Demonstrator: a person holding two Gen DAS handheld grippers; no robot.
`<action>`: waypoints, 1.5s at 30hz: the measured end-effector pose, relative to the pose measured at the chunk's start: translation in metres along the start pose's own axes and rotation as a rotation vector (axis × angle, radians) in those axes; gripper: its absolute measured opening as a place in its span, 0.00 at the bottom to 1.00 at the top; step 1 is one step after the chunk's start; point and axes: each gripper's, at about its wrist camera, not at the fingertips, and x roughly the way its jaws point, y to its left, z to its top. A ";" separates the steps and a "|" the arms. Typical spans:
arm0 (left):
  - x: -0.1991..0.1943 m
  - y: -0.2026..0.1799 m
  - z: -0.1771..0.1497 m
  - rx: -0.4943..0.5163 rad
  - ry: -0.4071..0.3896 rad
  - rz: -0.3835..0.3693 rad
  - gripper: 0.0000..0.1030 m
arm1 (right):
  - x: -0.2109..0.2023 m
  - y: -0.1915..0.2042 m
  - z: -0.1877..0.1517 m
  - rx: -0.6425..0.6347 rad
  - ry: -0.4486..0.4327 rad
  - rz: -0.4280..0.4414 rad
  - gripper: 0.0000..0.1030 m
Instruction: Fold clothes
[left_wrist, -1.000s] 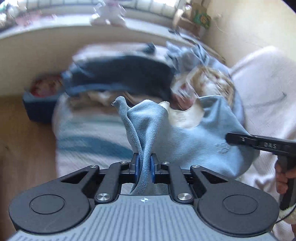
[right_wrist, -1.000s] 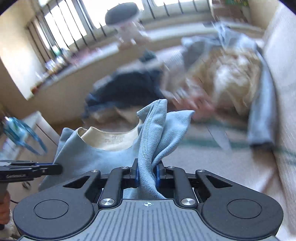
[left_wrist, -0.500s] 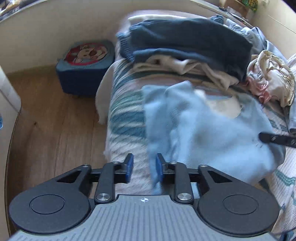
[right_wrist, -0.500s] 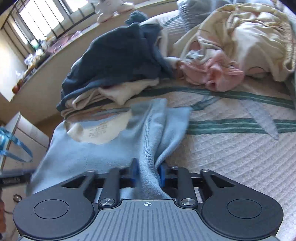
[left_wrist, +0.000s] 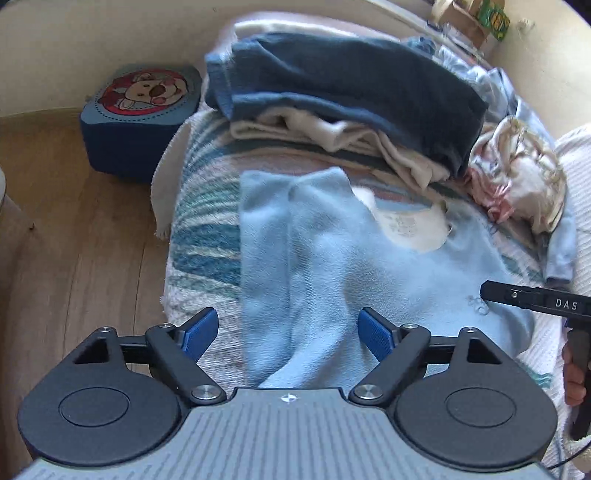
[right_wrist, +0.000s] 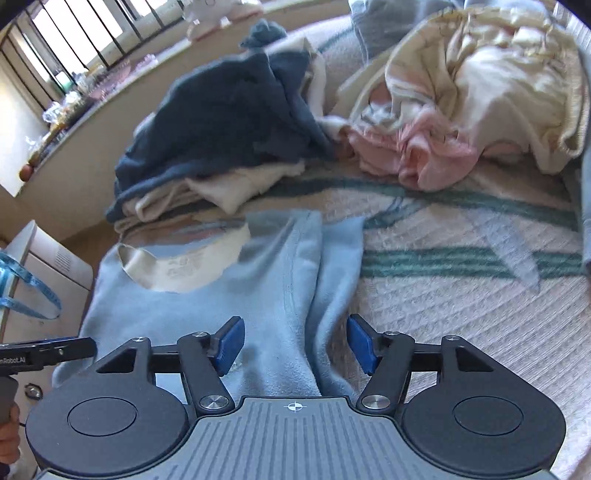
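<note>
A light blue fleece sweatshirt (left_wrist: 332, 266) with a cream inner collar lies flat on the striped bedspread (left_wrist: 199, 221); it also shows in the right wrist view (right_wrist: 229, 302). My left gripper (left_wrist: 288, 332) is open, its blue pads either side of the sweatshirt's left shoulder and sleeve, not gripping. My right gripper (right_wrist: 295, 341) is open over the right shoulder and folded sleeve, not gripping. Each gripper shows at the edge of the other's view.
A folded stack with a dark blue garment (left_wrist: 351, 85) on top sits behind the sweatshirt. A crumpled cream and pink pile (right_wrist: 461, 103) lies to the right. A blue cartoon stool (left_wrist: 136, 110) stands on the wood floor left of the bed.
Both grippers held the sweatshirt up by its shoulders, lowered it onto the bed, then opened and let go. It now lies flat.
</note>
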 end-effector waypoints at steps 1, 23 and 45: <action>0.003 -0.003 0.000 0.007 0.008 0.009 0.80 | 0.003 -0.001 -0.001 0.006 0.007 -0.002 0.61; -0.026 -0.023 0.005 0.079 -0.070 -0.025 0.16 | -0.016 0.023 -0.003 -0.012 -0.032 0.007 0.15; 0.046 0.005 0.214 0.143 -0.199 0.118 0.17 | 0.045 0.063 0.168 -0.032 -0.246 -0.031 0.14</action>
